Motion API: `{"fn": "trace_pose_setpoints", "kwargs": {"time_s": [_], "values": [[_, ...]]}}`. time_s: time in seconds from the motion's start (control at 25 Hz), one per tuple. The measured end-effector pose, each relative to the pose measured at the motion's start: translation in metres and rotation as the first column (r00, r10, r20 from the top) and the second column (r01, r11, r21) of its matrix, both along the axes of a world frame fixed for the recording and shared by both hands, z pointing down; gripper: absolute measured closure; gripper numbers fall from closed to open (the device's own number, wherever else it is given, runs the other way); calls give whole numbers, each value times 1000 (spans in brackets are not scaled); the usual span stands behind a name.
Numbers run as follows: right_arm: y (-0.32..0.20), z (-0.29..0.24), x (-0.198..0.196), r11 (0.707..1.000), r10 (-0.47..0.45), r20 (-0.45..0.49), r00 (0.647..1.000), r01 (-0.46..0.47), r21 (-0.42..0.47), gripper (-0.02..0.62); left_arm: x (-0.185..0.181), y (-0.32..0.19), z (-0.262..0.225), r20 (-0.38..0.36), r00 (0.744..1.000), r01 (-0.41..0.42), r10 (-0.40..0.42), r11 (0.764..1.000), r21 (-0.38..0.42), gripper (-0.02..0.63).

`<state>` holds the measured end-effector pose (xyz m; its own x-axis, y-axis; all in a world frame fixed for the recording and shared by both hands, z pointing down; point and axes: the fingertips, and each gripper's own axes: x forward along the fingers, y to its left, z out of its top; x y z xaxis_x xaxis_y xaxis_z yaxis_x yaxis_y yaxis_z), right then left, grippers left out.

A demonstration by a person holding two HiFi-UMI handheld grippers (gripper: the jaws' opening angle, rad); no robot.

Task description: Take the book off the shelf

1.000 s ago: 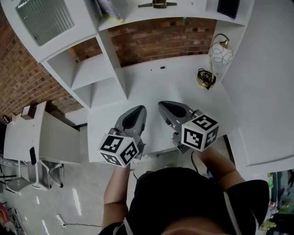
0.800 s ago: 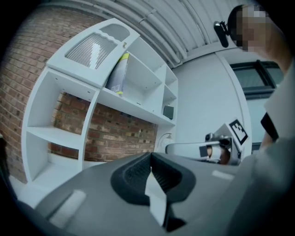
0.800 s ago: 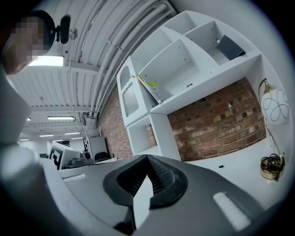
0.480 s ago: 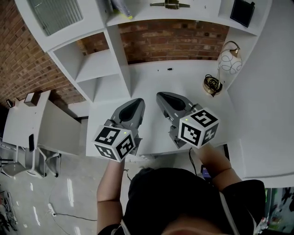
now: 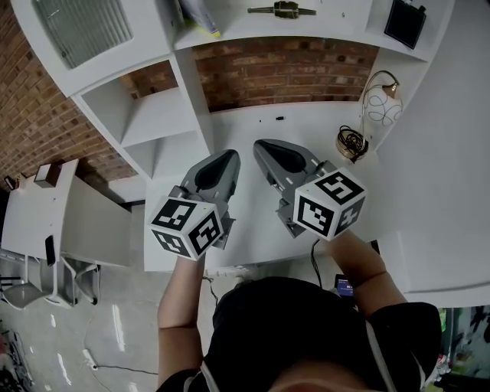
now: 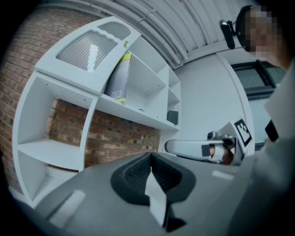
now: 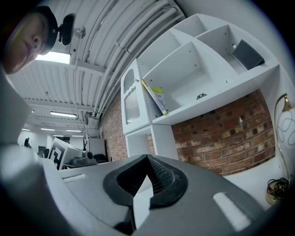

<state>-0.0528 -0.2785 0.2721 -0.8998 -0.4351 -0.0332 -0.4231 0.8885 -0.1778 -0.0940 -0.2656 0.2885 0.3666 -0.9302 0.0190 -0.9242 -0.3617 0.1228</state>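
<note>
Book [image 5: 197, 15] leans tilted in an upper compartment of the white shelf unit [image 5: 260, 29], far from both tools and a little left of them, beside the cabinet door [image 5: 80, 27] with ribbed glass. In the left gripper view the book [image 6: 118, 73] shows a grey cover with a yellow edge, its top tipped against the compartment's left wall; in the right gripper view it [image 7: 155, 97] slants the same way, alone in its compartment.

Left gripper [image 5: 227, 155] is held over the near part of the white desk [image 5: 321, 122], pointing towards the brick wall [image 5: 283, 69]. Its jaws are pressed together with nothing between them [image 6: 150, 162]. Right gripper [image 5: 260, 144] is just beside it, not touching, and its jaws are likewise closed on nothing [image 7: 147, 167].

Far right on the desk stand a lamp [image 5: 377, 90] and a coiled cable [image 5: 351, 142]. A dark flat object [image 5: 403, 23] leans in the far right shelf compartment.
</note>
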Motion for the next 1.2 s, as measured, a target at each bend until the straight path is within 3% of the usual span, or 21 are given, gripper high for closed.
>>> {"fn": "trace_pose_setpoints", "kwargs": {"time_s": [0.32,0.56,0.84,1.2], "values": [[-20,-33,-4,998,45,38,998,-47,46,597,4,-24,-21,33,998,-60,59,998,19,600],[-33,-68,-18,990,44,64,997,-52,129,597,-4,-41,-48,19,996,-94,93,994,59,600],[-56,-93,-37,987,50,85,995,-63,149,597,-21,-58,-71,44,996,-77,73,994,80,601],[-79,-117,-61,976,83,86,993,-98,193,597,-53,-73,-100,-5,998,-61,62,992,114,601]]}}
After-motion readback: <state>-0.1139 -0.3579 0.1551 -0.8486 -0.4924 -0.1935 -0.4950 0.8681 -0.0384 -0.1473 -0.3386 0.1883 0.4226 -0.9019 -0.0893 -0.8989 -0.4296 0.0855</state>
